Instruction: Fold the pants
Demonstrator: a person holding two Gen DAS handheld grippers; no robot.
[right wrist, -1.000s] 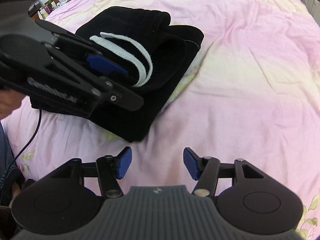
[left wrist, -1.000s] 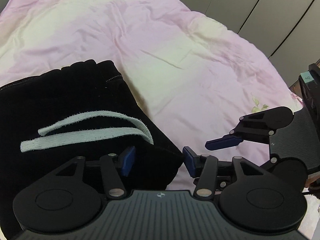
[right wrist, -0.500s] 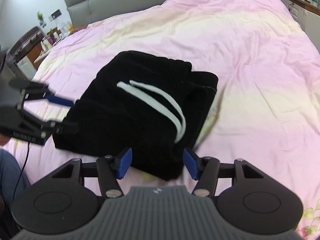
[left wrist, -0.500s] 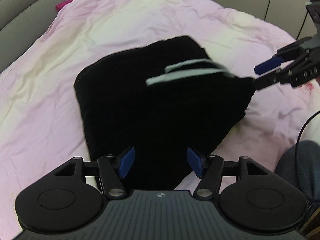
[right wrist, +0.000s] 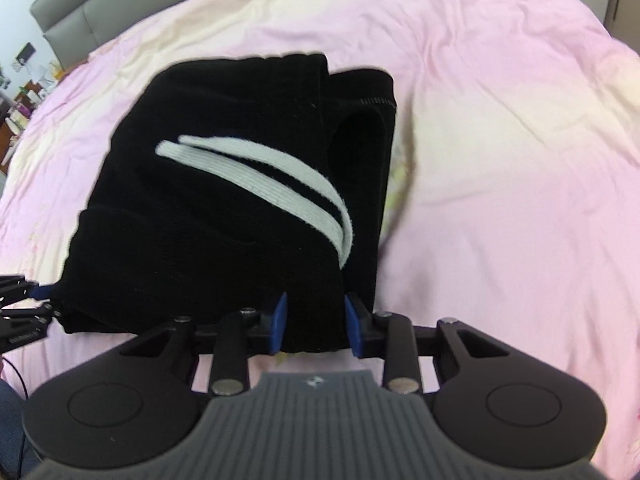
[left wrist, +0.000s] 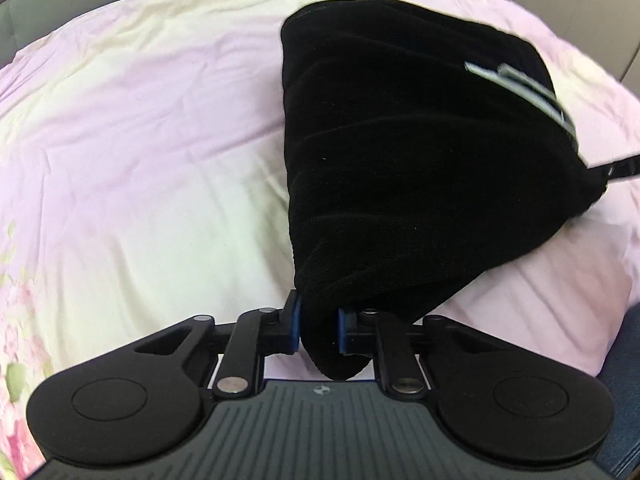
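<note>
Left gripper (left wrist: 318, 326) and right gripper (right wrist: 316, 322) jaws are each gripping a near corner of the folded black ribbed pants (right wrist: 224, 200) on the pink bed (right wrist: 500, 160). Both should be lifting level, keeping layers stacked.

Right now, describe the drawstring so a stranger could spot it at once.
Start at the pink bedspread and find the folded black pants lying on it. On top of them runs the drawstring: two flat white bands, the only pale thing on the black cloth.
</note>
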